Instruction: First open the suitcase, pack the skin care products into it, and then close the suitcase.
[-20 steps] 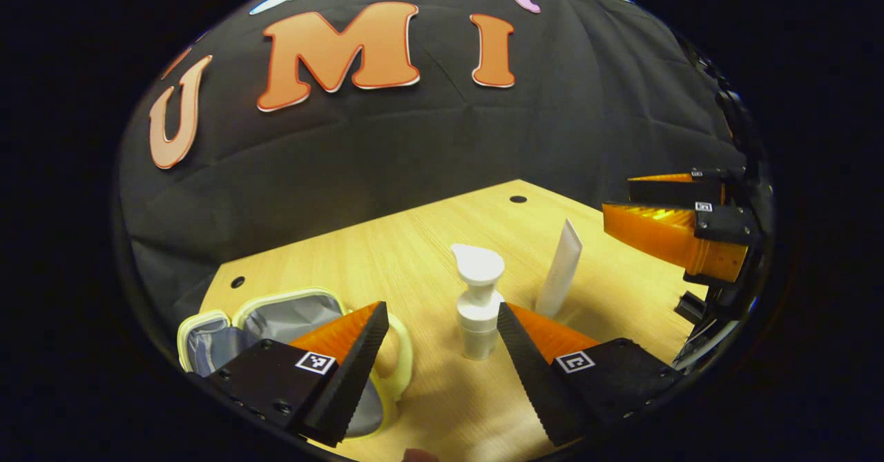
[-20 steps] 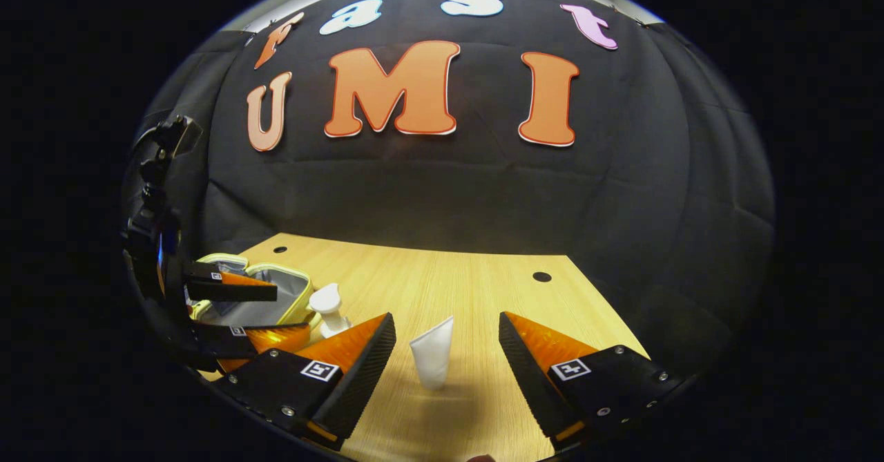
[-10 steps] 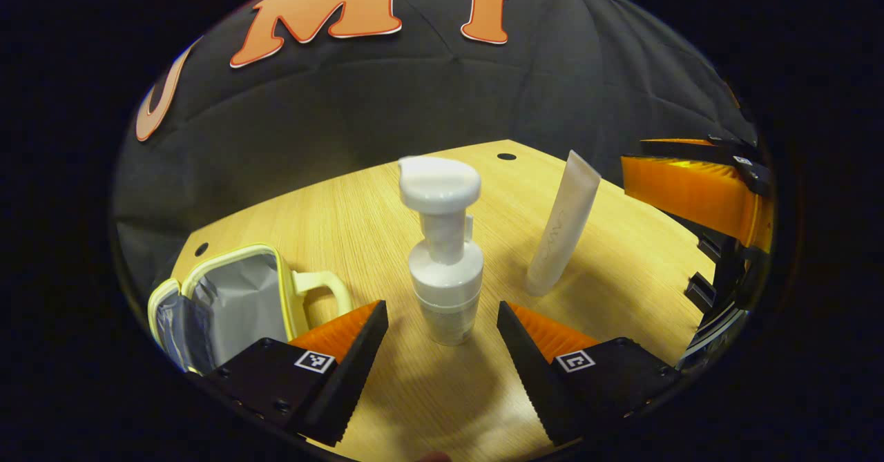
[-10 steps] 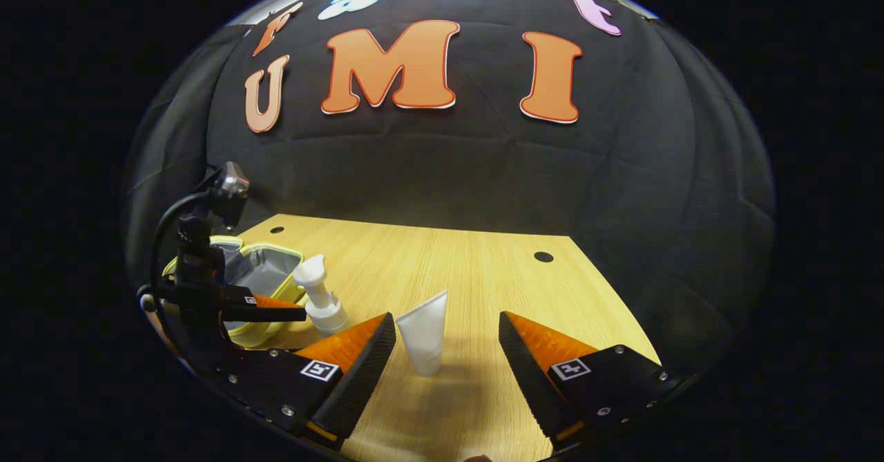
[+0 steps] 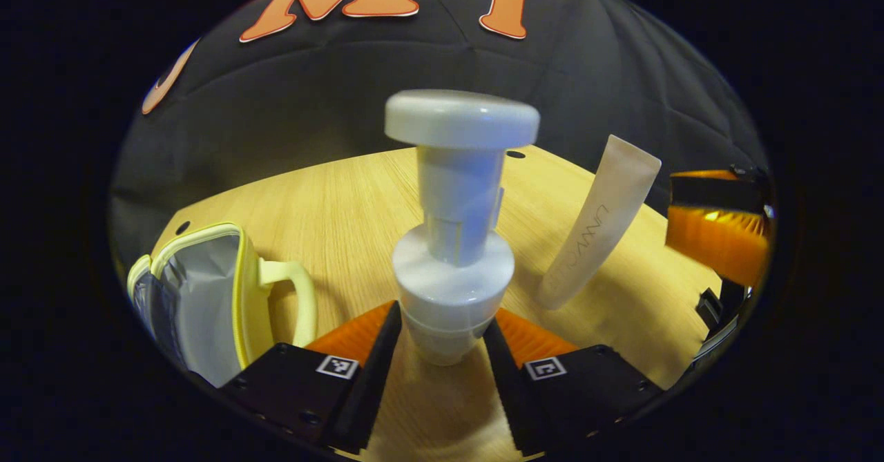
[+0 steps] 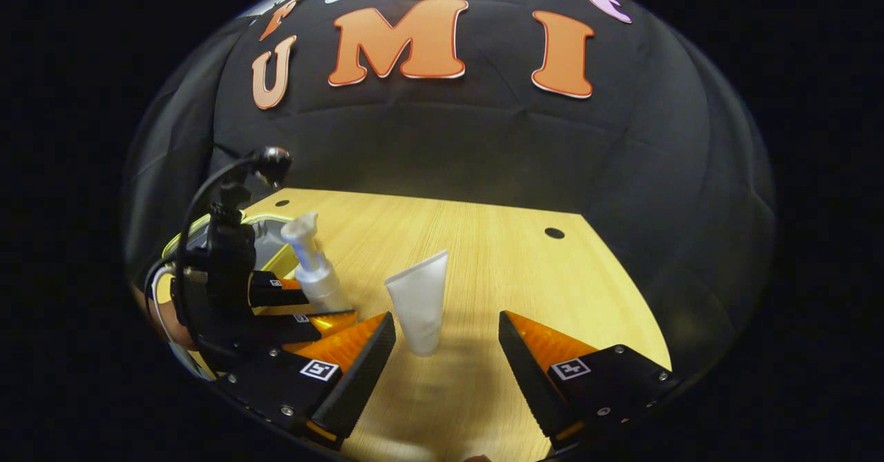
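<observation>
A white pump bottle [image 5: 452, 255] stands upright on the wooden table [image 6: 497, 255], and my left gripper [image 5: 442, 327] is shut on its lower body. In the right gripper view that left gripper [image 6: 331, 305] holds the same pump bottle [image 6: 311, 268]. A white tube [image 6: 418, 303] stands on its cap just ahead of my right gripper [image 6: 445, 327], which is open with the tube apart from both fingers. The left gripper view has the tube [image 5: 597, 231] leaning at the right, beside the right gripper [image 5: 668, 208]. The small yellow-rimmed suitcase [image 5: 200, 289] lies open at the left, showing its grey lining.
The suitcase handle [image 5: 297, 296] points toward the pump bottle. A cable and camera mount [image 6: 228, 241] on the left gripper hide most of the suitcase in the right gripper view. The black cloth wall stands close behind the table's far edge.
My left gripper moved in around the pump bottle and its fingers closed onto it. My right gripper edged closer to the tube and stayed open.
</observation>
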